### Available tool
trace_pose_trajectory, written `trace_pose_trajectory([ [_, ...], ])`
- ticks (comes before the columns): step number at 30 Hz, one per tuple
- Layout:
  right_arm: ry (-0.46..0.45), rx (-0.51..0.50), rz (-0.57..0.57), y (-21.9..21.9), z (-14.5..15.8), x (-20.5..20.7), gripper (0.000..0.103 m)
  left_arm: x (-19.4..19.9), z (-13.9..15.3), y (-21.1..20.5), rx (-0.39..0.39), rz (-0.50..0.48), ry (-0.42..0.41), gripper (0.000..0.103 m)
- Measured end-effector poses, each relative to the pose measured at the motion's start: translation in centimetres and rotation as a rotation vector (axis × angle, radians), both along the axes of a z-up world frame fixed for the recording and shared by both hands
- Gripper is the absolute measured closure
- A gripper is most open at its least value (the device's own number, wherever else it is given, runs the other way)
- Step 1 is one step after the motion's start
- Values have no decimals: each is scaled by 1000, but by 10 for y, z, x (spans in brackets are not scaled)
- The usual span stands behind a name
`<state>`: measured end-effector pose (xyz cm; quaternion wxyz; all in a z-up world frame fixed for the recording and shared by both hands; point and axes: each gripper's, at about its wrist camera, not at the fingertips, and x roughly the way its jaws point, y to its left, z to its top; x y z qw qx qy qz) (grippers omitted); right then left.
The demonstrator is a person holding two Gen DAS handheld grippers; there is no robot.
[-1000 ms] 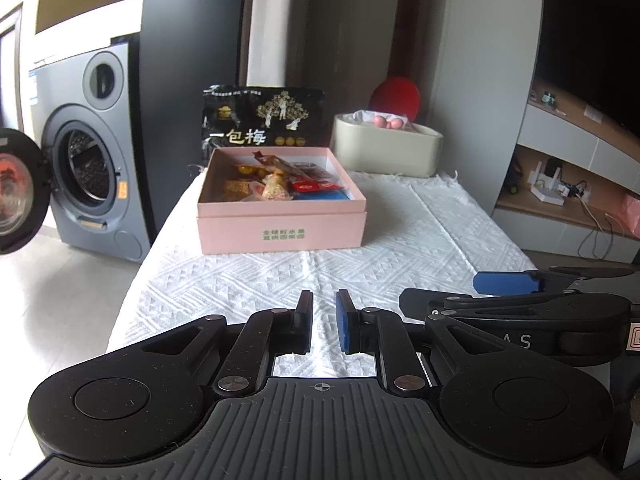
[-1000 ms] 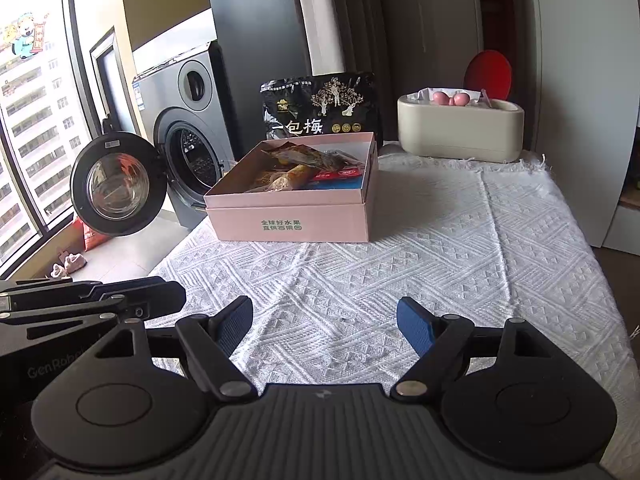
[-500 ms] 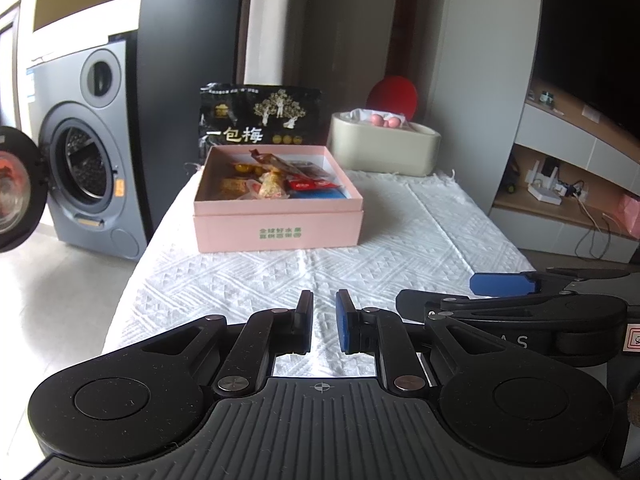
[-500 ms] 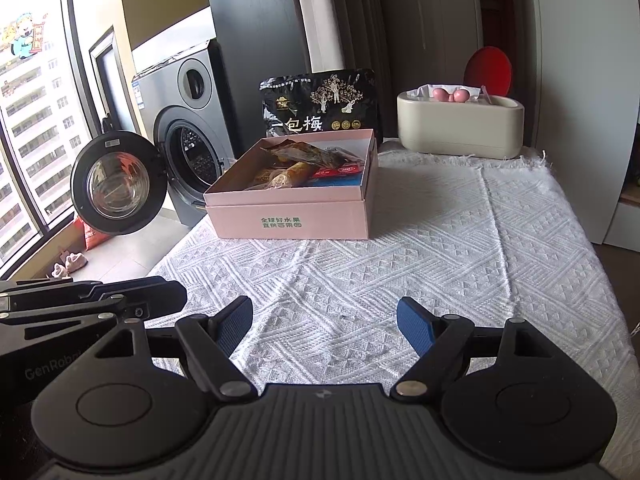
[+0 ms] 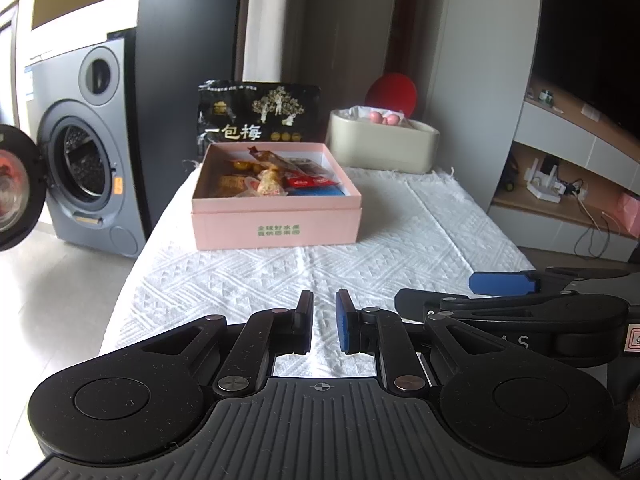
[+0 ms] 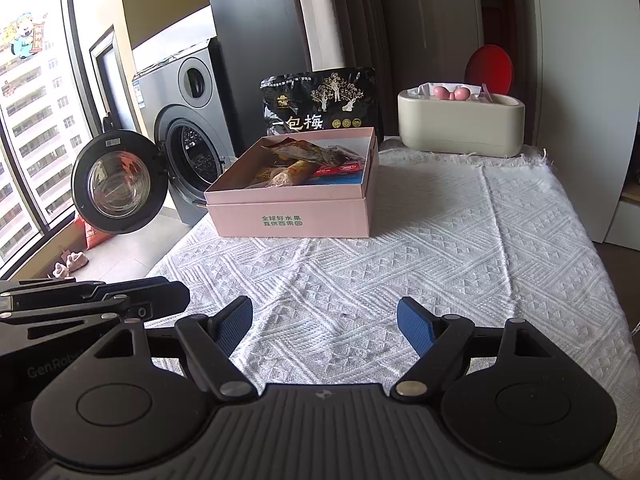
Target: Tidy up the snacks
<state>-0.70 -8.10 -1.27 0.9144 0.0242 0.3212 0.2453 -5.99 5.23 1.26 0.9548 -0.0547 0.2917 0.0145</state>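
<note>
An open pink box [image 5: 276, 222] [image 6: 294, 216] holding several wrapped snacks [image 5: 272, 178] [image 6: 304, 162] sits on the white cloth at the far left of the table. A black snack bag [image 5: 260, 114] [image 6: 320, 104] stands upright behind it. My left gripper [image 5: 323, 320] hovers low over the near cloth, shut with nothing between its pads. To its right, my right gripper [image 6: 324, 322] stands open and empty, well short of the box. Each gripper shows at the edge of the other's view.
A cream tub [image 5: 384, 144] [image 6: 460, 122] with pink balls stands at the table's back right, a red disc [image 6: 490, 66] behind it. A washing machine [image 5: 86, 148] [image 6: 182, 120] with its door swung open stands left of the table. Shelving [image 5: 568, 168] lies to the right.
</note>
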Motion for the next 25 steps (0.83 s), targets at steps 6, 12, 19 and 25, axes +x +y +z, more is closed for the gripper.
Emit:
trace_pose_trajectory([
  [6,2,1,0,0,0,-1,23,0,0,0,0,1,1,87],
  [12,2,1,-2,0,0,-1,23,-1,-1,-1,2,1,1,87],
  [19,3,5,-4,-1,0,-2,22,1,-2,-1,14,1,-3,87],
  [25,1,18,14,-3,-3,7,16,5,-3,2,37,4,-13,87],
])
